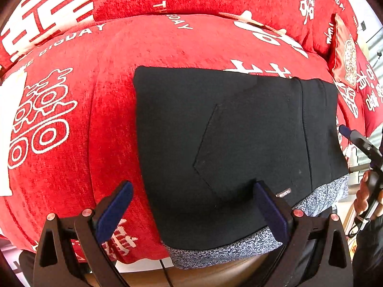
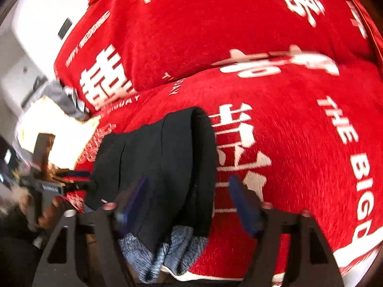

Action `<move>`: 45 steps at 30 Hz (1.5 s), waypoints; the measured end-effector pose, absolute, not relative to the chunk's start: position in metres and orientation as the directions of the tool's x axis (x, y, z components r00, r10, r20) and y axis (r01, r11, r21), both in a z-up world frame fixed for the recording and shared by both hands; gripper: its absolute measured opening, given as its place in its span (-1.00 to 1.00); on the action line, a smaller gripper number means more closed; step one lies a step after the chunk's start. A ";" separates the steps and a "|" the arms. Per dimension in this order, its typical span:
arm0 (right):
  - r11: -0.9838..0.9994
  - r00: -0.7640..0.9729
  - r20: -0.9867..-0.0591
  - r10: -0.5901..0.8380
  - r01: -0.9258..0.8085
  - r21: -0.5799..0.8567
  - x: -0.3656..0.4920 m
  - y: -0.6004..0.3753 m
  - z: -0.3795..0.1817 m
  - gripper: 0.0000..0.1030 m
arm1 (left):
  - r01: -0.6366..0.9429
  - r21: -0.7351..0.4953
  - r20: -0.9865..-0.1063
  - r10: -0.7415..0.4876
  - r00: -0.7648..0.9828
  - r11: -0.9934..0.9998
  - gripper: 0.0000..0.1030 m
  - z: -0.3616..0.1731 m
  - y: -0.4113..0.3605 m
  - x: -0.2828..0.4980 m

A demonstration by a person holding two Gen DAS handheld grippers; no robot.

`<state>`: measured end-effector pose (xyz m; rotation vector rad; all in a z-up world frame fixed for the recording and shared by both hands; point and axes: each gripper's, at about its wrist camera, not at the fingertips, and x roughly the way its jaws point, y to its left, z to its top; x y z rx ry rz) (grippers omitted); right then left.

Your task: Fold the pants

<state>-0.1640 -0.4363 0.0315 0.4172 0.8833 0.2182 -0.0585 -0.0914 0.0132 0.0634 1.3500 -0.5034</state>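
Both grippers, left gripper [image 1: 192,211] and right gripper [image 2: 189,203], hover spread apart over folded black pants [image 1: 239,143]

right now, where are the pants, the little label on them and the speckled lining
pants [image 1: 239,131]: left wrist view, middle of the black folded fabric
label [image 1: 283,193]: left wrist view, centre of the small tag near the lower edge
lining [image 1: 215,254]: left wrist view, speckled strip along the bottom edge
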 end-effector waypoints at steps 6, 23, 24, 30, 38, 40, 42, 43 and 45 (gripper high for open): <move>0.915 0.525 -0.776 0.350 -0.012 0.404 -0.147 -0.418 0.008 0.57 | 0.373 -0.248 -0.944 -0.309 0.114 0.894 0.95 0.005 -0.098 -0.058; 0.946 0.494 -0.814 0.306 -0.061 0.319 -0.130 -0.381 0.019 -0.74 | 0.343 -0.226 -0.941 -0.296 0.165 0.912 0.95 0.015 -0.086 -0.049; 0.944 0.501 -0.810 0.305 -0.046 0.328 -0.131 -0.383 0.016 -0.68 | 0.343 -0.220 -0.941 -0.291 0.173 0.913 0.95 0.016 -0.088 -0.049; 0.985 0.580 -0.810 0.084 0.073 0.155 -0.135 -0.382 0.042 0.02 | 0.251 -0.092 -0.925 -0.176 0.336 0.964 0.95 0.046 -0.086 -0.031; 0.993 0.681 -0.732 0.024 -0.099 -0.060 -0.098 -0.288 0.070 0.61 | 0.156 -0.055 -0.951 -0.100 0.291 0.986 0.95 0.021 -0.099 0.000; 0.994 0.629 -0.778 -0.001 -0.087 -0.072 -0.080 -0.284 0.051 0.61 | 0.119 -0.058 -0.957 -0.089 0.277 0.991 1.00 0.009 -0.093 0.007; 0.996 0.533 -0.844 -0.066 -0.011 -0.085 -0.060 -0.297 0.020 0.61 | 0.113 -0.054 -0.953 -0.085 0.292 0.992 1.00 0.003 -0.089 0.011; 0.997 0.510 -0.857 -0.076 0.015 -0.080 -0.057 -0.306 0.009 0.63 | 0.129 -0.045 -0.951 -0.082 0.298 0.991 1.00 -0.001 -0.090 0.012; 0.999 0.534 -0.845 -0.038 0.045 -0.016 -0.061 -0.320 0.003 0.81 | 0.151 -0.027 -0.947 -0.074 0.313 0.988 1.00 -0.004 -0.095 0.011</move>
